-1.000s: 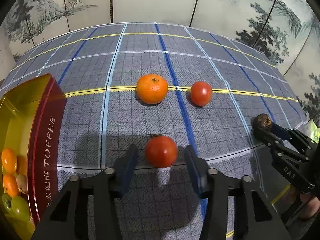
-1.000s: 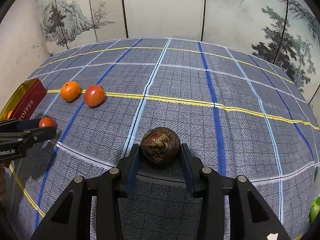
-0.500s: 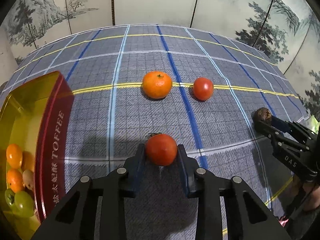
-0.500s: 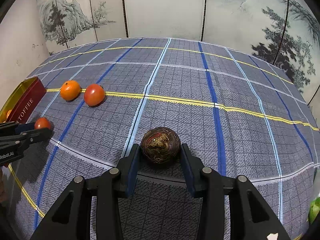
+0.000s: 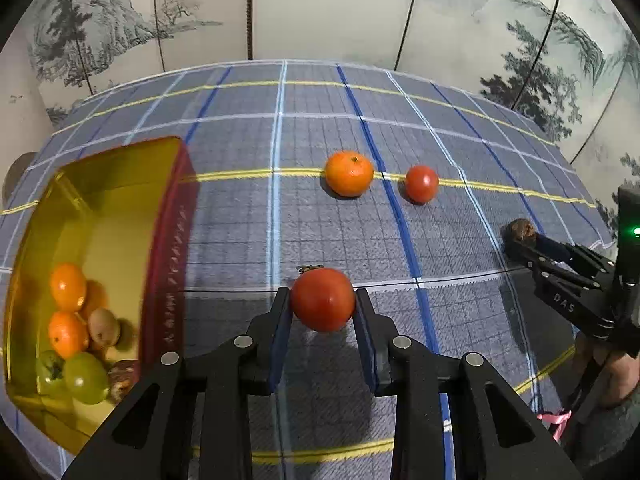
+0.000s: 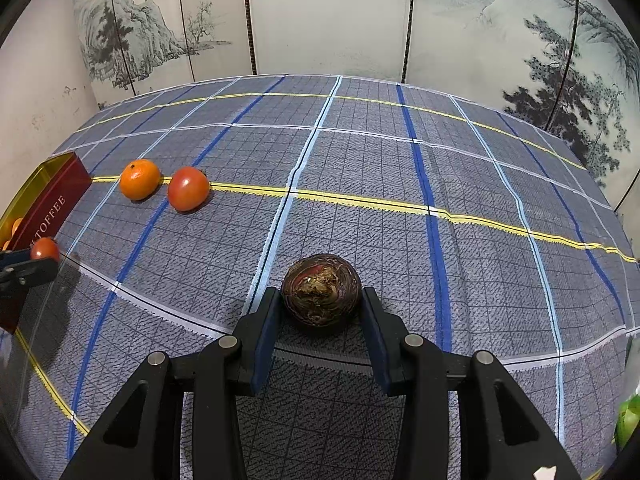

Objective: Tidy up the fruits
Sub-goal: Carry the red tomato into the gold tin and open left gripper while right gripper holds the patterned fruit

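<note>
a grey-blue plaid tablecloth with yellow, white and blue lines (image 5: 240, 220) covers the table, backed by a folding screen painted with ink mountains and pines (image 6: 328, 20). at centre of the left wrist view a round orange mandarin (image 5: 349, 173) and a small red tomato (image 5: 421, 183) lie just beside each other on a yellow line, apart from both tools, with open cloth between them and the tin. the red and gold rectangular toffee tin (image 5: 170, 264) sits at the left of that view; inside it, gathered in the lower corner, are several orange mandarins (image 5: 68, 286), a tan kiwi-like fruit (image 5: 103, 326), green fruits (image 5: 85, 372) and a brown nut-like piece (image 5: 120, 380). the left gripper (image 5: 322, 308), low centre, is closed on a larger red tomato with a dried calyx (image 5: 322, 299), pads touching both sides. the right gripper (image 6: 320, 312), low centre of the right wrist view, is clamped on a dark brown wrinkled round fruit (image 6: 321, 289). a green object (image 6: 628, 420) shows at the lower right edge, too cropped to identify.
</note>
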Action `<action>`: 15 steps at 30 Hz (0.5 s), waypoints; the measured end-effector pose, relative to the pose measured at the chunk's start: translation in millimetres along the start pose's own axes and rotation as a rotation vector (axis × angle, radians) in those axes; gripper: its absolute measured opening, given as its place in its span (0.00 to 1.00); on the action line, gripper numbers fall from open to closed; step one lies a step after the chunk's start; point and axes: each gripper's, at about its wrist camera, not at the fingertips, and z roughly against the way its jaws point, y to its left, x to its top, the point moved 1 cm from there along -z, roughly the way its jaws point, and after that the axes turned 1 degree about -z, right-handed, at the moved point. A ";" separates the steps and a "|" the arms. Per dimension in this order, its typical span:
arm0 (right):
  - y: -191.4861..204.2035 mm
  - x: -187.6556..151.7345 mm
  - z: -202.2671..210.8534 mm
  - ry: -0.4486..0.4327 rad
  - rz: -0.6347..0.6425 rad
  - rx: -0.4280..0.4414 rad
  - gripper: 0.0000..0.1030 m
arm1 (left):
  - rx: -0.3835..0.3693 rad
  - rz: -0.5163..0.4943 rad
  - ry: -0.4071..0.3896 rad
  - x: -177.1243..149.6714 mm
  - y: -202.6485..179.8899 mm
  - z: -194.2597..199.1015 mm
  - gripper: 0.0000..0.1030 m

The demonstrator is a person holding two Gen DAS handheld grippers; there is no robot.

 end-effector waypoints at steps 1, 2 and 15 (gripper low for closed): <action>0.1 0.0 0.0 0.000 0.000 0.000 0.37 | 0.005 0.004 -0.011 0.3 2.7 5.6 0.31; 0.1 0.0 0.0 0.000 0.000 0.000 0.37 | 0.006 0.008 -0.018 0.5 5.0 9.6 0.31; 0.5 0.0 0.3 0.000 0.001 -0.001 0.37 | 0.081 0.109 -0.084 0.9 74.0 55.2 0.31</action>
